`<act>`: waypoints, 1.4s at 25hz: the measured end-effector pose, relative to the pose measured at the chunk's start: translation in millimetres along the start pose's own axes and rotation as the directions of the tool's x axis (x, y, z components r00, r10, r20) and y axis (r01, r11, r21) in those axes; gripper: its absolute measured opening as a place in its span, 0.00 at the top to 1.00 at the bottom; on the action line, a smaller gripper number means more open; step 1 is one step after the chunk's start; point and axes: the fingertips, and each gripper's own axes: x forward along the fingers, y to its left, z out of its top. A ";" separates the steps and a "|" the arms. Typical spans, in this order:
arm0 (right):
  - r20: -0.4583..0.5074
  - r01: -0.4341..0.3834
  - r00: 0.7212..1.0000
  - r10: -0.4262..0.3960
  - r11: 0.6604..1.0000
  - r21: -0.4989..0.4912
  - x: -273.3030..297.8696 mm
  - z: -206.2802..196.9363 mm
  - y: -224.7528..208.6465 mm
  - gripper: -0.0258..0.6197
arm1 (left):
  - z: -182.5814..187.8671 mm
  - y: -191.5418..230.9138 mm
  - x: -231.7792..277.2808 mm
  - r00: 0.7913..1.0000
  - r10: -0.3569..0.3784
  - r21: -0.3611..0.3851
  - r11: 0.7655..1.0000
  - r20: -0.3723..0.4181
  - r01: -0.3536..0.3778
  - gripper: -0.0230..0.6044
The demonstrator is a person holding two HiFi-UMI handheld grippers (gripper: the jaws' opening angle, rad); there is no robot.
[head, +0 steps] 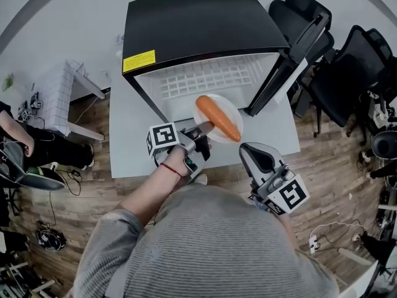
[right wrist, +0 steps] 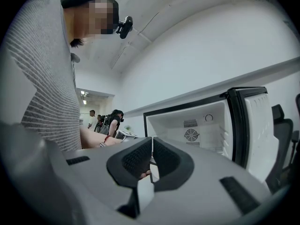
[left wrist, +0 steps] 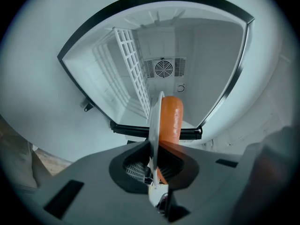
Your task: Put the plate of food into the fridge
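Our plate point(head: 231, 108), carrying a carrot point(head: 218, 118), hangs at the open fridge's point(head: 198, 23) mouth, pinched by its rim in our left gripper point(head: 205, 129). Our right gripper point(head: 259, 158) is closed and empty. With only that one-edge grip, any tilt could roll the carrot off.

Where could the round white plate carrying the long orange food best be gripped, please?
By the bare near rim of the round white plate, coming from the person's side, as the left gripper does: its jaws pinch the thin edge, while the long orange food covers the middle.
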 end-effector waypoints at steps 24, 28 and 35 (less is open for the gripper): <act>-0.013 -0.042 0.999 0.043 0.998 0.052 46.5 -6.9 -12.0 0.94 | 101.2 34.1 45.5 0.981 0.052 -0.129 0.991 0.187 -0.028 0.91; -0.020 -0.059 0.998 0.061 0.996 0.060 52.6 -8.4 -10.5 0.94 | 109.4 42.1 48.6 0.976 0.069 -0.154 0.987 0.205 -0.037 0.91; -0.029 -0.059 0.998 0.061 0.996 0.073 56.4 -9.6 -10.8 0.94 | 121.6 49.4 49.2 0.968 0.082 -0.161 0.986 0.239 -0.043 0.91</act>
